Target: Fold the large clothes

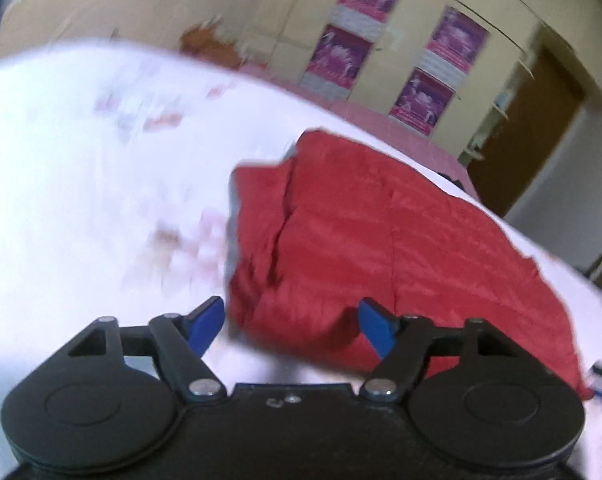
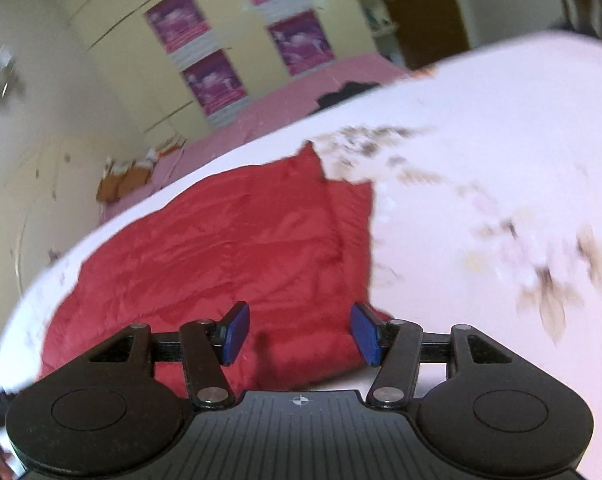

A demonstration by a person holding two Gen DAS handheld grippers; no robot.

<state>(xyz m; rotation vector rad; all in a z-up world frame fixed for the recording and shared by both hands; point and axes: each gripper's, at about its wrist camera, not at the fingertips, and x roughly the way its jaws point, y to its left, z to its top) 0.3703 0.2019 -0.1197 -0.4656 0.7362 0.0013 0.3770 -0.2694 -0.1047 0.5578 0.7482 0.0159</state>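
Fabric fills the left wrist view: a red quilted garment (image 1: 381, 248), puffy like a padded jacket, lies on a white floral bedsheet (image 1: 81, 180), with a grey lining edge showing along its left side. The left gripper (image 1: 291, 326) hangs just above the near edge of the garment, its blue pads spread wide with nothing between them, so the jaws are released. The left pad sits over bare sheet and the right pad over red cloth, which suggests the gripper straddles the garment's left border, probably to be lined up for a pinch there. Purple posters (image 1: 365, 20) hang on cream cupboard doors beyond the bed. In the right wrist view the same red quilted garment (image 2: 229, 240) spreads out to the left and far side, its right border meeting the white floral bedsheet (image 2: 481, 160). The right gripper (image 2: 299, 332) is also released, pads well apart and empty, poised over the near right part of the cloth. Both views are motion-blurred. With both tools over opposite near portions, the next fold probably needs a grasp on each side.
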